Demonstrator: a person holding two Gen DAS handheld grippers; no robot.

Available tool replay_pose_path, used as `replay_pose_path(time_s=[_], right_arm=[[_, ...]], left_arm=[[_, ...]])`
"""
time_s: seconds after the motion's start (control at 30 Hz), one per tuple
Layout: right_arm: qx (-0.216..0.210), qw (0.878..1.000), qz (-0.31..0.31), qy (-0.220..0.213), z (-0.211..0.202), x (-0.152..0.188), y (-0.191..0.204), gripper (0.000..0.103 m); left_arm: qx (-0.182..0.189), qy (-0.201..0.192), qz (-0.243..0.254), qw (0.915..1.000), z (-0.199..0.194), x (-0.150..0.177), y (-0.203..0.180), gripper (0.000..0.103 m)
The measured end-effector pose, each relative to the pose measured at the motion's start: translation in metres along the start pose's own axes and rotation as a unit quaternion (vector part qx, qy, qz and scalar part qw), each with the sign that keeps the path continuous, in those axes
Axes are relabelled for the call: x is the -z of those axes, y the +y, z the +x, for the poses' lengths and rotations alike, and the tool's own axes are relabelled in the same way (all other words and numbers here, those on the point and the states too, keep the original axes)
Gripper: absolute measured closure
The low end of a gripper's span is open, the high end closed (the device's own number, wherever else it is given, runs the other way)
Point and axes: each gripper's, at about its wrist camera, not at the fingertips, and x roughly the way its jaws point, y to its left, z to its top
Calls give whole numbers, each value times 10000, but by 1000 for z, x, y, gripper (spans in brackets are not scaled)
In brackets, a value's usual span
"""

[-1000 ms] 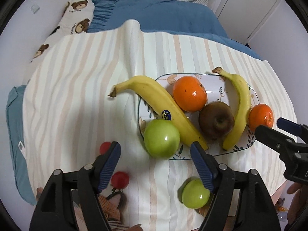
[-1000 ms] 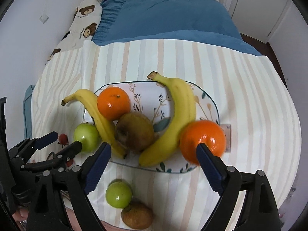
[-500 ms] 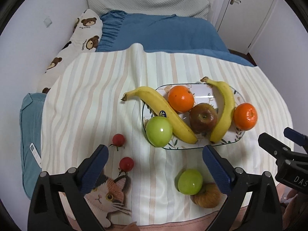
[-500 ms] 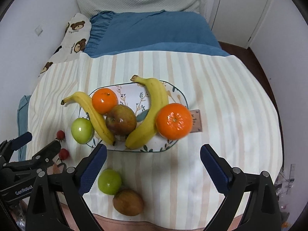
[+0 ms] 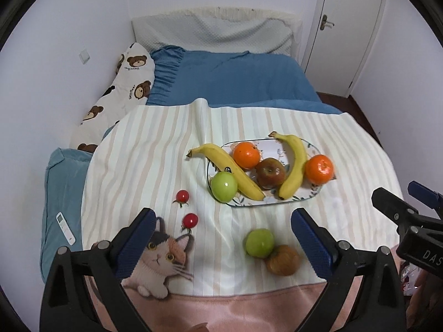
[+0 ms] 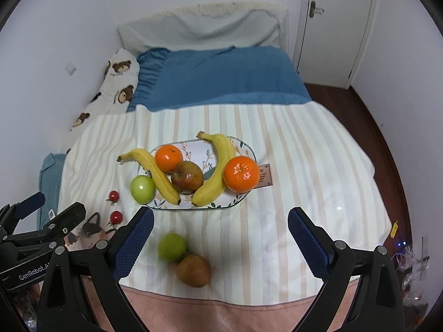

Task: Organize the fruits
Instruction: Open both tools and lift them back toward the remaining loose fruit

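Note:
A patterned oval plate (image 5: 314, 195) (image 6: 250, 149) sits on the striped blanket. It holds two bananas (image 5: 232, 170) (image 5: 293, 163), two oranges (image 5: 246, 155) (image 5: 319, 168), a brownish-red apple (image 5: 270, 173) and a green apple (image 5: 224, 186). Off the plate near the front lie a green apple (image 5: 259, 243) (image 6: 171, 247), a brown fruit (image 5: 283, 260) (image 6: 193, 270) and two cherry tomatoes (image 5: 182, 196) (image 5: 190, 220). My left gripper (image 5: 223, 235) is open and empty, held high over the front edge. My right gripper (image 6: 220, 233) is open and empty beside it.
A striped blanket (image 5: 155, 149) with a cat print (image 5: 160, 254) covers the bed's foot. A blue duvet (image 5: 235, 77), a bear-print pillow (image 5: 121, 91) and a white remote (image 5: 66, 228) lie around. A white door (image 6: 335, 27) is at the back right.
Both grippers have pulled back and up from the plate, so the whole bed has come into view. Both stay open and empty. The fruits have not moved.

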Motion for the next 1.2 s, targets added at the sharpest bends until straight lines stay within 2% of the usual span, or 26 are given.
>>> replay_pose_path(time_s=[0.33, 0.6, 0.8, 1.0, 1.2], right_arm=[[-95, 9989, 56, -451, -73, 27, 2, 4], [-286, 9983, 230, -444, -82, 33, 8, 4], [-344, 9987, 378, -45, -38, 39, 11, 4], [-449, 9960, 380, 670, 44, 62, 18, 4], [-744, 9843, 669, 1452, 128, 96, 23, 4]], left_arm=[[92, -225, -51, 9997, -50, 22, -1, 3], [100, -105, -154, 9998, -42, 23, 6, 3], [-157, 78, -96, 9998, -11, 21, 15, 3], [-574, 446, 195, 9972, 43, 22, 21, 3], [-868, 865, 460, 9914, 95, 26, 22, 3]])
